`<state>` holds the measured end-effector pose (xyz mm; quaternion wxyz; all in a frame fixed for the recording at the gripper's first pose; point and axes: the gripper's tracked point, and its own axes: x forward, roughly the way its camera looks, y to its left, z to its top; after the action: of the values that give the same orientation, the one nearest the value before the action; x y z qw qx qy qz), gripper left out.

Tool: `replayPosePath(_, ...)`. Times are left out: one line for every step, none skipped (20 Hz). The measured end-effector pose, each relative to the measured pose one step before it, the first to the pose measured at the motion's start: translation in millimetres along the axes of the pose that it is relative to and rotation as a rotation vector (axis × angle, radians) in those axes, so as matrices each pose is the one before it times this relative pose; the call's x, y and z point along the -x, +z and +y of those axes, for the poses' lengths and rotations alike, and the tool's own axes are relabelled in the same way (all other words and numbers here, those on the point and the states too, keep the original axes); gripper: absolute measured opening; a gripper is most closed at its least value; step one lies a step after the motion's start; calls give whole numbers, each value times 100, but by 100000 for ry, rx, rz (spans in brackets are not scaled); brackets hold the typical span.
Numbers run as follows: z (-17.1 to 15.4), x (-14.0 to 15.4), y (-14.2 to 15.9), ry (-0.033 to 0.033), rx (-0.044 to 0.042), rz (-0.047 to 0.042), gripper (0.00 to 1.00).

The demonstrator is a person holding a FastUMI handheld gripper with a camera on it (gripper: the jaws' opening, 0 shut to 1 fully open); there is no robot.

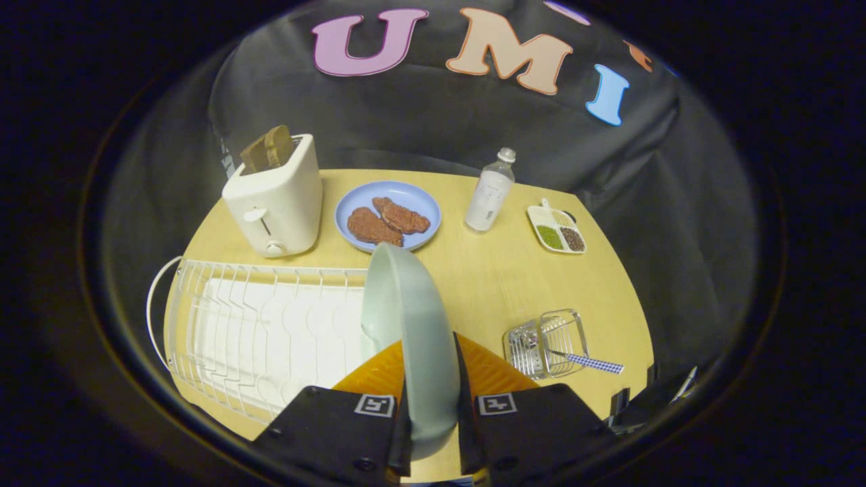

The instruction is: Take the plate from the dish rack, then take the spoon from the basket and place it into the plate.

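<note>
- I judged the first step to be partly done: the plate (pixel 413 338), a pale green one, was gripped on edge in my claw (pixel 431 433) and stood upright between the fingers, at the right end of the dish rack (pixel 257 325).
- I could not tell if the plate was fully free of the rack wires; its lower part was hidden behind the fingers.
- The rest of the white wire rack looked empty of dishes.
- Still left, as I judged: to set the plate down flat on the worktop (pixel 514 284), then to fetch the spoon.
- The spoon (pixel 587 361) was still in the small wire basket (pixel 547 341), to the right of the claw, with its checked handle sticking out over the basket's rim toward the right.
- The claw was clenched on the plate: the two fingers were close together, one pressing each face of the plate near its rim, with only the thickness of the plate between them.
- Beyond the plate stood a toaster (pixel 276 199) with bread, a blue plate (pixel 388 215) with pieces of meat, a bottle (pixel 490 193) and a small divided dish (pixel 557 230); none of them was touched.
</note>
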<state>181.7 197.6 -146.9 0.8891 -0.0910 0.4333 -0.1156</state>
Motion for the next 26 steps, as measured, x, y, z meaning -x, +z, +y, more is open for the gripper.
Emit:
replayPosePath(-57, 187, 81, -993, 164, -54, 31)
replayPosePath(-314, 244, 296, -1232, -515, -508, 31)
replayPosePath(-438, 179, 296, -1749, -663, -496, 31)
replayPosePath(-576, 217, 333, -1737, -1006, -366, 31)
replayPosePath(-197, 495, 161, -427, -792, -184, 31)
replayPosePath(-171, 206, 192, 152, -291, -363, 31)
replayPosePath(-207, 327, 262, 491, -454, -805, 31)
replayPosePath(-298, 285, 179, 864, -1125, -488, 30)
replayPosePath(-298, 352, 137, 1314, -1519, 157, 30)
replayPosePath(-290, 139, 146, 1719, -1731, -45, 31)
replayPosePath(-310, 230, 171, 2012, -1835, 203, 31)
replayPosePath(-355, 330, 223, 2103, -2529, -32, 31)
replayPosePath(-329, 432, 244, 2439, -2356, 299, 30)
replayPosePath(-327, 329, 155, 2918, -2577, 299, 30)
replayPosePath(-312, 430, 311, 3217, -3404, 141, 30)
replayPosePath(-367, 362, 216, 3575, -3885, 199, 30)
replayPosePath(-481, 454, 268, 3199, -3523, 193, 30)
replayPosePath(-672, 377, 116, 2609, -2523, 63, 30)
replayPosePath(-662, 445, 150, 2482, -1806, -15, 30)
replayPosePath(-531, 486, 75, 2836, -1747, 107, 30)
replayPosePath(-260, 600, 49, 3859, -1579, 217, 30)
replayPosePath(-104, 781, -182, 4889, -1326, 377, 30)
replayPosePath(-147, 817, -136, 5116, -1268, 778, 30)
replayPosePath(-169, 816, -102, 4735, -1762, -119, 30)
replayPosePath(-339, 933, -204, 4331, -967, 160, 30)
replayPosePath(-483, 935, -463, 3969, -561, 148, 30)
